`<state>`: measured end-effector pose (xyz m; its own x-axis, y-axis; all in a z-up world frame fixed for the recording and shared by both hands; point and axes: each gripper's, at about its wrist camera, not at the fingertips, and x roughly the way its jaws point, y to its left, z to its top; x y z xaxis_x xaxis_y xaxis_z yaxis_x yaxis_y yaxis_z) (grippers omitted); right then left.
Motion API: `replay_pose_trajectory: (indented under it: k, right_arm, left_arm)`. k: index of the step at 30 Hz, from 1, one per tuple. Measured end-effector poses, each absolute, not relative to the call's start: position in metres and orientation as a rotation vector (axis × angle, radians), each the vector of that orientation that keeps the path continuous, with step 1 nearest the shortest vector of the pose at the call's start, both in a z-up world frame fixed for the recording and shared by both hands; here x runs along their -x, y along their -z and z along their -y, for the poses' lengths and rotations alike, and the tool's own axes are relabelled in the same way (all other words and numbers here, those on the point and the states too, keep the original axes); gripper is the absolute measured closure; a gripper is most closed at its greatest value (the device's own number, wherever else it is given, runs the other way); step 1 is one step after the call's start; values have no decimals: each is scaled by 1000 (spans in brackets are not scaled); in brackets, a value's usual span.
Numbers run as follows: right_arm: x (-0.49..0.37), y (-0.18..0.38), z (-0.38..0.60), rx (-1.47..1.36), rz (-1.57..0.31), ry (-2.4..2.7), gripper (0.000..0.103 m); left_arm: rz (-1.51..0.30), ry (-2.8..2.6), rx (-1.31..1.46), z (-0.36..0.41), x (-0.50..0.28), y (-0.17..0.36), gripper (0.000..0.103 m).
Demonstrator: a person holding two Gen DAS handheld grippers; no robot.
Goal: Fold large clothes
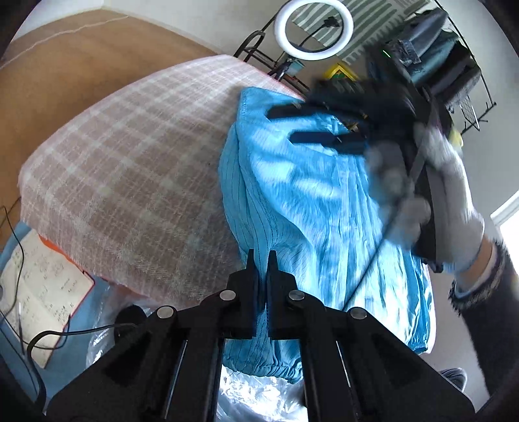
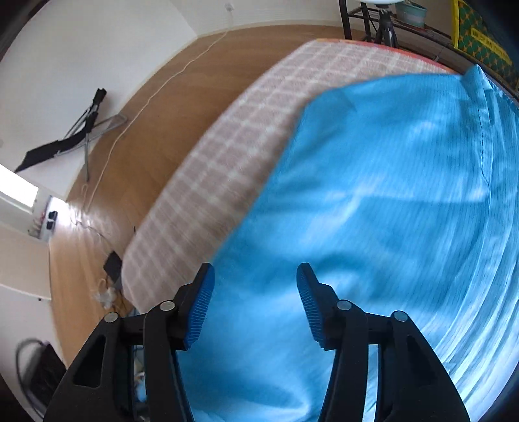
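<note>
With the blue garment [image 1: 311, 207] spread along the checked table's [image 1: 123, 155] right edge, the left gripper [image 1: 263, 259] pinches its near hem, the right gripper [image 2: 255, 276] hangs spread above; next, probably, grasp and fold.

Light: bright daylight, plus a lit ring lamp [image 1: 313, 29] at the top of the left view.
Glare: blown-out white patch on the wood floor [image 2: 61, 207].
Shadows: soft streaks across the blue garment [image 1: 308, 201].
Blur: the gloved hand [image 1: 444, 194] smears; most of the right view streaks.
Edges: fisheye bending, dark corners.
</note>
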<state>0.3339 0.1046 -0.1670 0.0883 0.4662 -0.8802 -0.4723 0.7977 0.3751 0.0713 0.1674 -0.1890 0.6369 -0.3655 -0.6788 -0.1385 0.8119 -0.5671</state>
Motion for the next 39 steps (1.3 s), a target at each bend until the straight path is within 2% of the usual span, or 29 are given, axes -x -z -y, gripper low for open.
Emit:
replay_pose_trajectory:
  k: [6,19,21,23,24,26,31,39]
  right_arm:
    - [-355,178,-144,94,-1380,-603,47]
    - [-371,211,-174,305,-1405,-440,48]
    - [-371,216,-174,324,-1409,-433,55]
    - [-370,218,-172,354,-1391,-414,69]
    - [-370,218,-171,363,-1382,-410,72]
    - [-372,216,-165,359,-1371,-404,95]
    - [-374,209,-137,219,-1354,-449,101]
    - [-373,181,-42,-277,-1255,-556,102]
  left_arm:
    - [-861,160,551,-151,-73,176,102]
    - [-854,182,490,-138,-76,170,103]
    - [-849,185,471,-134,-76,167,103]
    - [-846,191,458,-131,-76,165,103]
    - [-846,192,454,-130,-76,164,103]
    - [-843,200,452,-127,-76,162,103]
    - [-821,214,408,-115,-74,152,103]
    - [-783,275,347,-89,-70,134,103]
